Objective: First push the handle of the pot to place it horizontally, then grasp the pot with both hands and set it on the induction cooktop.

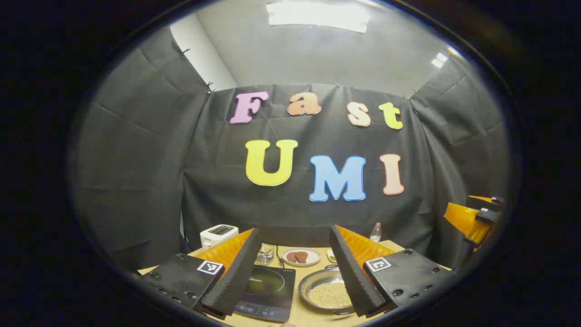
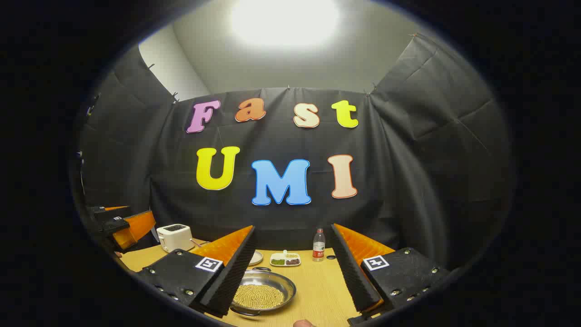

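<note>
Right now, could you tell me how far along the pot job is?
Nothing looks done yet. The pot, holding pale grains, sits on the table beside the induction cooktop, not on it. Both grippers, left and right, are open above the table, holding nothing. Left to do: push the handle level, grasp the pot with both, and set it on the cooktop.

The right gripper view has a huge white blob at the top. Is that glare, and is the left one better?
Yes: in the right gripper view the ceiling light blows out to white glare; in the left gripper view the light keeps its rectangular shape. Both views bend the wall's edges, yet the pot stays sharp.
</note>
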The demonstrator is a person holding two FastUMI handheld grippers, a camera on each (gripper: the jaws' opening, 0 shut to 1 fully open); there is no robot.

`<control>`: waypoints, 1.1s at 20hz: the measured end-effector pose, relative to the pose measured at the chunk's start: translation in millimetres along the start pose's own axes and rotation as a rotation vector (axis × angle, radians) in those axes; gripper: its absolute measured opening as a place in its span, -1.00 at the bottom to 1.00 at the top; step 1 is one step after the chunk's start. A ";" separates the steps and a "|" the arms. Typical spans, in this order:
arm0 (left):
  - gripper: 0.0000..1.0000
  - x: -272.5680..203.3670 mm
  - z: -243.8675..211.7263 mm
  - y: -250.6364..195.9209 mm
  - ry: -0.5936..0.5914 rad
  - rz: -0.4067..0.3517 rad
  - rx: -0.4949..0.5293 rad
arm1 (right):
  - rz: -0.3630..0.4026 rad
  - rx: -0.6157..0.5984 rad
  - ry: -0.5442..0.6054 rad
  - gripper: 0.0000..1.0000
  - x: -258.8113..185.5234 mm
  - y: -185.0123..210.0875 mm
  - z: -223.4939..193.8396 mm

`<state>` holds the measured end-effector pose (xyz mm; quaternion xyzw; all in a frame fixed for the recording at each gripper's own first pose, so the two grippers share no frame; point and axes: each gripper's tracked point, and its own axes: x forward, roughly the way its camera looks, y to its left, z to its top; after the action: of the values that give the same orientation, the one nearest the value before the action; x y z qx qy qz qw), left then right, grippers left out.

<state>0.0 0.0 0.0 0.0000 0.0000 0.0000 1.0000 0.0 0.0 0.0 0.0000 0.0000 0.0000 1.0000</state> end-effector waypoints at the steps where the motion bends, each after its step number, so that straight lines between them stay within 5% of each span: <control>1: 1.00 -0.8 1.1 -1.1 -0.001 0.000 0.002 | 0.001 0.000 0.000 0.94 -0.1 0.2 0.6; 22: 1.00 6.9 -0.5 -22.1 -0.018 0.005 0.030 | 0.031 0.003 0.040 0.94 15.3 -5.3 -12.8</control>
<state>6.9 -22.1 -0.5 0.0152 -0.0090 0.0024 0.9998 15.3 -5.3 -12.8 0.0017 0.0201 0.0153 0.9997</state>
